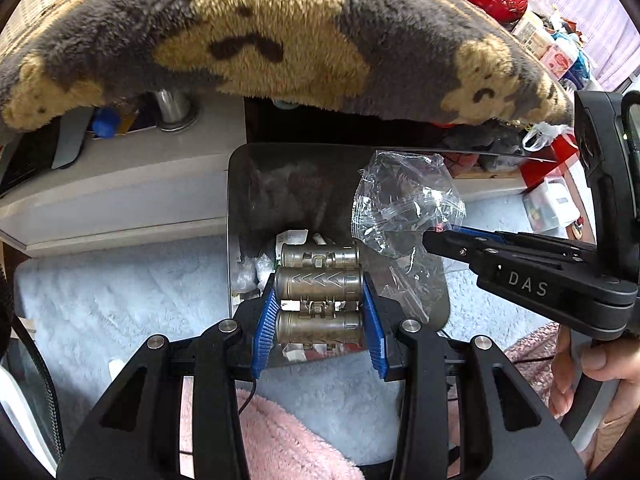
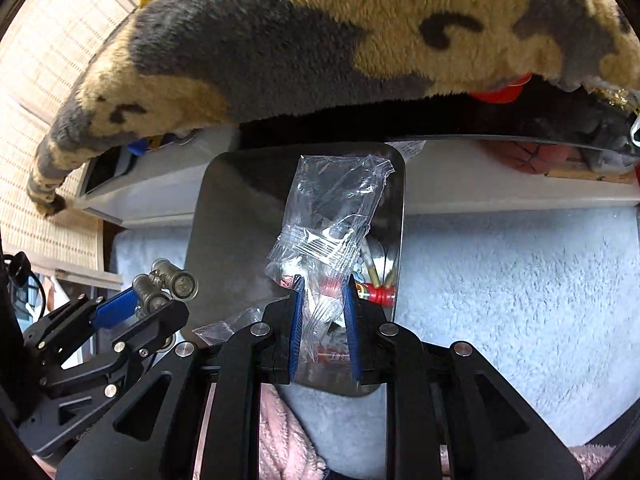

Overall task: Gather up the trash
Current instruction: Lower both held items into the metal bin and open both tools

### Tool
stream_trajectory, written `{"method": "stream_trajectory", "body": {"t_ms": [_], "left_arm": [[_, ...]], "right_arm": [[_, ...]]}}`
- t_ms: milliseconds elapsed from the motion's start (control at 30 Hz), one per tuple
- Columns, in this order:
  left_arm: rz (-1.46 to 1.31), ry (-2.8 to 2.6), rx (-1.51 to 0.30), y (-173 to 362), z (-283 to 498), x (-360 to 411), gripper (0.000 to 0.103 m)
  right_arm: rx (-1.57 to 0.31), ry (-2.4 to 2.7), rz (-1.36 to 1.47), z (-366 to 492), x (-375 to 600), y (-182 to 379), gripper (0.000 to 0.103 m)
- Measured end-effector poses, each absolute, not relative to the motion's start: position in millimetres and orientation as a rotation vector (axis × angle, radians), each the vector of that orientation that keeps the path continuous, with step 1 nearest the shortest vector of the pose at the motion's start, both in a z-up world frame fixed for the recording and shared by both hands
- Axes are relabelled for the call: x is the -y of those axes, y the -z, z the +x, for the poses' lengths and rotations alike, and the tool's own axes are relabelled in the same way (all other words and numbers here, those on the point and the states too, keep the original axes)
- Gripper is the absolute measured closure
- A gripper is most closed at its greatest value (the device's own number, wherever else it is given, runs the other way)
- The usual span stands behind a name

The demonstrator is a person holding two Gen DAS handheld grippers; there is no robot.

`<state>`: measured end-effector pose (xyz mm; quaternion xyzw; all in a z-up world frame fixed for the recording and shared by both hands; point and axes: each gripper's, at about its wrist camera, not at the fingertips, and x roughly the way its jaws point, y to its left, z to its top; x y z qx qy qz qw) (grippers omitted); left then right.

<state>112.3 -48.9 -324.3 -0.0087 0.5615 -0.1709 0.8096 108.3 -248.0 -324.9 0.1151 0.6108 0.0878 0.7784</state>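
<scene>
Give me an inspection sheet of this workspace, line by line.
Surface: pale blue fluffy rug.
Job's things: clear plastic bag and linked metal cylinders, both held over the open steel bin, which already holds scraps.
Clutter: pink towel near the bin.
Grippers: left gripper shut on the cylinders; right gripper shut on the bag.
Cables: thin black cable over the towel.
Surroundings: bear-print plush cover overhanging; cluttered shelf.

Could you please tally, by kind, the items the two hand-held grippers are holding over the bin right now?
Metal cylinder cluster: 1, clamped in the left hand-held gripper.
Clear plastic bag: 1, pinched in the right hand-held gripper.
Total: 2 held items, both above the open steel trash bin.
</scene>
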Motion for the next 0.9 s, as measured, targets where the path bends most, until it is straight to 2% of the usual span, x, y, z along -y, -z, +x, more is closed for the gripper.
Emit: {"method": "stream_trajectory", "body": {"t_ms": [167,233,300,400,467,567,633,733,900], "left_arm": [[-0.038,0.364,-1.217,332,122,49,0.066],[-0.051,0.362,-1.226,333,125,48,0.066],[-0.067,0.362,-1.226,332,127,46,0.065],[-0.081,0.361,-1.217,327,127,42,0.055],[-0.080,0.356,-1.202,320,125,40,0.040],[-0.084,0.348,-1.162,304,120,34,0.023],[-0.090,0.344,-1.130,290,117,29,0.016],[-0.096,0.335,-1.084,270,113,24,0.011],[-0.096,0.324,-0.999,233,112,16,0.008]], "right_arm": [[-1.327,-0.178,0.260,118,251,328,0.078],[-1.325,-0.172,0.264,118,252,328,0.063],[-1.317,-0.165,0.269,120,253,325,0.055],[-1.299,-0.156,0.273,120,256,319,0.054],[-1.277,-0.149,0.267,118,259,310,0.047],[-1.229,-0.145,0.266,113,265,290,0.028],[-1.192,-0.137,0.258,112,269,277,0.015],[-1.104,-0.115,0.227,107,275,246,0.007],[-1.001,-0.120,0.231,110,285,205,0.005]]}}
